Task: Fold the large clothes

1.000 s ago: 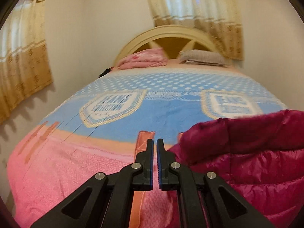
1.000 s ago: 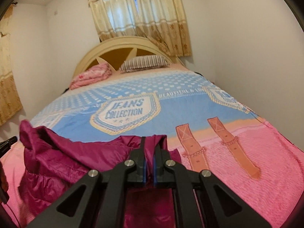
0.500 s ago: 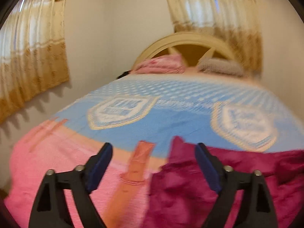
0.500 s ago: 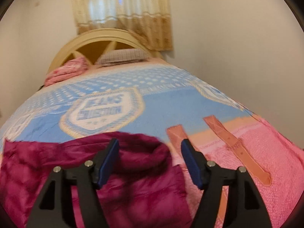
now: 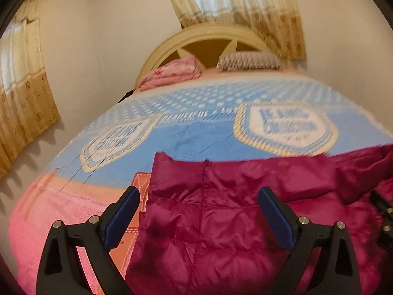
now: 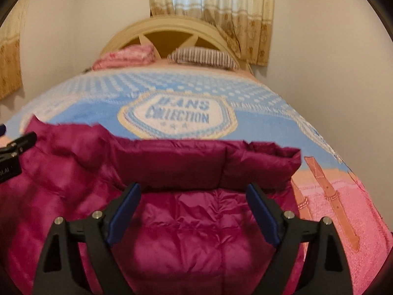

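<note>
A magenta quilted puffer jacket [image 5: 221,223] lies spread on the near end of the bed. My left gripper [image 5: 199,191] hovers open over the jacket's left edge, with nothing between its blue pads [image 5: 120,218]. In the right wrist view the jacket [image 6: 186,223] fills the foreground, its padded collar [image 6: 201,164] standing up just beyond the fingertips. My right gripper [image 6: 194,186] is above the jacket near the collar. Its jaws are opening and grip nothing. Part of the right gripper [image 5: 383,211] shows at the left view's right edge, and the left gripper [image 6: 14,147] shows at the right view's left edge.
The bed is covered by a blue and pink blanket [image 5: 196,135] with printed badges. A pink folded quilt [image 5: 172,71] and a striped pillow [image 5: 248,60] lie by the arched headboard [image 6: 172,29]. Walls stand close on both sides, and curtains [image 6: 221,2] hang behind.
Both grippers went from shut to wide open. They moved down and forward over the jacket, which now lies flatter on the bed.
</note>
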`<state>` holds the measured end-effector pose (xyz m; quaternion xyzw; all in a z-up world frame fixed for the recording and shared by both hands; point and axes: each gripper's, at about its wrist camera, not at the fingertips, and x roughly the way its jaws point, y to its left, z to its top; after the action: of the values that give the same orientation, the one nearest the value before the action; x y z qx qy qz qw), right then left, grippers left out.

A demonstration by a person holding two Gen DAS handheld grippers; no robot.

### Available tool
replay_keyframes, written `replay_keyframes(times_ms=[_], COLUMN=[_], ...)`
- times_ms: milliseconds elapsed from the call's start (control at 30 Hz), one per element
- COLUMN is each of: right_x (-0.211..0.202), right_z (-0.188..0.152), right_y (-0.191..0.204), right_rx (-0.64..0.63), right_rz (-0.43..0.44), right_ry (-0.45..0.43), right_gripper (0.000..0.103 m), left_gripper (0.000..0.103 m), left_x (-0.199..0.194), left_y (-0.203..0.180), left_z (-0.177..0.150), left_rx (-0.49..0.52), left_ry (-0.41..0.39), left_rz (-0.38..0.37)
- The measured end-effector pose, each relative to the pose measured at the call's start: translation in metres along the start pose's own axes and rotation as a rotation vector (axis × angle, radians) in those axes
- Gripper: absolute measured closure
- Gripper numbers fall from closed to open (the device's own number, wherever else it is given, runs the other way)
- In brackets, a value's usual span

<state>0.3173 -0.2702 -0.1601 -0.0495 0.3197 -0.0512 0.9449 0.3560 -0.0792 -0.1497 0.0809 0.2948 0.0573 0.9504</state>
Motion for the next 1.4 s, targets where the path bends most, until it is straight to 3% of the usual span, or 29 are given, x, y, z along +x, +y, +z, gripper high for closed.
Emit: replay_keyframes(times_ms=[233, 933, 1033, 1200, 1267, 1367, 1400], right_x=[0.034, 0.049, 0.037, 0.01, 0.022, 0.06, 0.071], right_z=[-0.009, -0.018, -0.011, 0.018, 0.026, 0.023, 0.019], right_y=[-0.012, -0.018, -0.021, -0.02, -0.018, -0.02, -0.022], right_rx=[0.057, 0.106, 0.12, 0.176, 0.195, 0.252, 0.266], right_rz=[-0.011, 0.008, 0.016, 0.056, 0.04, 0.002, -0.031], right_ry=[0.09, 0.147, 0.147, 0.057, 0.062, 0.147, 0.168], right_gripper=[0.014, 0.011, 0.016, 0.018, 0.028, 0.041, 0.041], left_gripper=[0.006, 0.001, 0.001, 0.001, 0.001, 0.001, 0.001], left_x=[0.051, 0.07, 0.055, 0.026, 0.032, 0.054, 0.064], left_y=[-0.001, -0.004, 0.008, 0.023, 0.012, -0.016, -0.029], left_z=[-0.011, -0.023, -0.013, 0.018, 0.027, 0.026, 0.022], left_rx=[-0.035, -0.056, -0.092, -0.207, -0.203, -0.149, -0.081], left_ry=[0.098, 0.152, 0.163, 0.063, 0.069, 0.133, 0.144], left_rz=[0.005, -0.007, -0.018, -0.074, -0.06, -0.053, 0.01])
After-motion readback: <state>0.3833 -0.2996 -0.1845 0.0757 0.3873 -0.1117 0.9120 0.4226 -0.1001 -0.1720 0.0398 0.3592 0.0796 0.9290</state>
